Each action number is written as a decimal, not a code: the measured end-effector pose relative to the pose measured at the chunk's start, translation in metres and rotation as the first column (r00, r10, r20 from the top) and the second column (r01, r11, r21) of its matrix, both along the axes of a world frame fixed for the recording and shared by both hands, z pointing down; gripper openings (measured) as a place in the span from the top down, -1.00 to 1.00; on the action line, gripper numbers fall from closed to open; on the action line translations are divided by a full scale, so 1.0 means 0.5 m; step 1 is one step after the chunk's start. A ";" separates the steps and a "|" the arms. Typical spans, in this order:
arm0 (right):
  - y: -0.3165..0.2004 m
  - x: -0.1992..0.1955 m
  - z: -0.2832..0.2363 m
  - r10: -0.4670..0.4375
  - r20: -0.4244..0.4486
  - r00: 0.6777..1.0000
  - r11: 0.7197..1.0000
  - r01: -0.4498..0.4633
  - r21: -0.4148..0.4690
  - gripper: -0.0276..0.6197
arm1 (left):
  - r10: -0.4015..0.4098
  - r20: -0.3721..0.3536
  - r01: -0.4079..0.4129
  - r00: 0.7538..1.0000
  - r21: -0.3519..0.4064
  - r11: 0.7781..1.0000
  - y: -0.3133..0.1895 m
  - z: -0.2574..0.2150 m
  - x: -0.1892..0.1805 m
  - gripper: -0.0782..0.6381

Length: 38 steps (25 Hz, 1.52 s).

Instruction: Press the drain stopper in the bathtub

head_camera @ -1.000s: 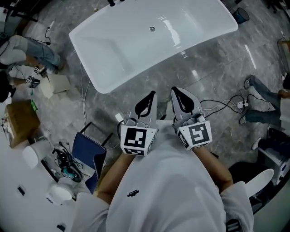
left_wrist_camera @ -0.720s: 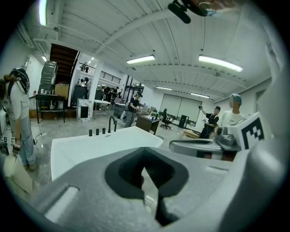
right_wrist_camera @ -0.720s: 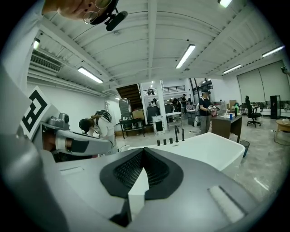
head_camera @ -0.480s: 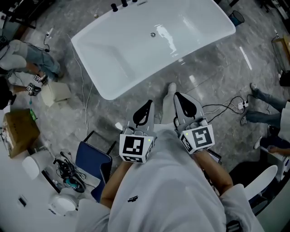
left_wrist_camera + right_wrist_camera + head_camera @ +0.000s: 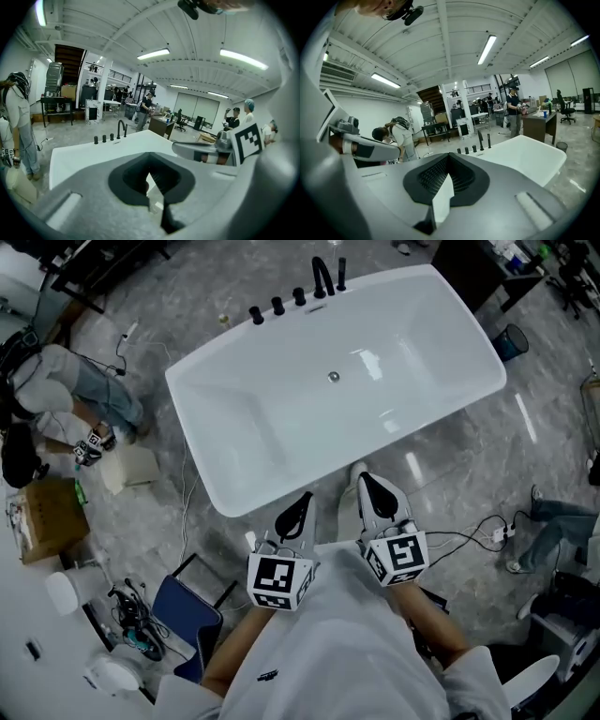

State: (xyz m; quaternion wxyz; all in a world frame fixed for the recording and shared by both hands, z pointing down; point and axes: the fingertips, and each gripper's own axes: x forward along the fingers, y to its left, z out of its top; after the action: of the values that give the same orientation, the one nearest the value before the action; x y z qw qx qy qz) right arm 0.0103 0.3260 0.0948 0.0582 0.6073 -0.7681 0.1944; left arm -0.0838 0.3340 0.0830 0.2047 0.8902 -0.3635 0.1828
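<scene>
**Left claw [image 5: 302,504] and right claw [image 5: 370,488], each with jaws pressed together and holding nothing, draw up to the glossy white freestanding bathtub [image 5: 217,486].**
Over the last second the person has stepped closer across the grey marble floor [image 5: 441,456]. The tub's near rim now lies just ahead of both claws, and the black tap fittings [image 5: 322,277] on its far edge have come into view. The small round metal drain stopper [image 5: 334,377] sits on the tub floor near the far wall, well apart from either claw, so a reach down into the basin is probably still to come.
</scene>
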 end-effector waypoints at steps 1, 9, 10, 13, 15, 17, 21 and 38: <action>-0.030 0.026 -0.009 -0.012 -0.003 1.000 1.000 0.012 0.010 0.91 | -0.002 -0.002 0.002 1.000 0.006 1.000 -0.029 -0.012 0.031 0.79; -0.213 0.202 -0.024 -0.110 0.024 0.994 0.994 0.109 0.027 0.91 | -0.083 0.002 0.083 0.997 0.036 0.996 -0.213 -0.054 0.229 0.79; -0.231 0.217 -0.019 -0.123 0.022 0.992 0.992 0.123 0.019 0.91 | -0.103 0.002 0.103 0.995 0.026 0.994 -0.224 -0.049 0.239 0.79; -0.279 0.247 -0.003 -0.162 0.015 0.987 0.987 0.162 -0.002 0.91 | -0.165 0.015 0.165 0.986 -0.008 0.986 -0.246 -0.029 0.247 0.79; -0.308 0.254 0.002 -0.191 0.010 0.982 0.982 0.191 -0.005 0.91 | -0.203 0.027 0.204 0.979 -0.024 0.979 -0.259 -0.018 0.239 0.79; -0.336 0.253 0.008 -0.215 0.004 0.977 0.976 0.215 -0.007 0.91 | -0.237 0.038 0.238 0.971 -0.029 0.971 -0.275 -0.011 0.225 0.79; -0.370 0.246 0.024 -0.243 0.006 0.970 0.970 0.243 -0.031 0.91 | -0.284 0.052 0.286 0.958 -0.038 0.958 -0.301 0.003 0.200 0.79; -0.460 0.258 0.126 -0.260 -0.021 0.966 0.963 0.257 -0.086 0.91 | -0.258 0.055 0.262 0.965 -0.093 0.961 -0.387 0.094 0.224 0.79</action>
State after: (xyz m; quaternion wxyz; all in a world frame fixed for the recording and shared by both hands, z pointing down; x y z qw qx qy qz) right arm 0.1392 0.0958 0.1576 0.1203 0.5020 -0.8310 0.2071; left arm 0.0281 0.1407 0.1301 0.2635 0.8194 -0.4719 0.1908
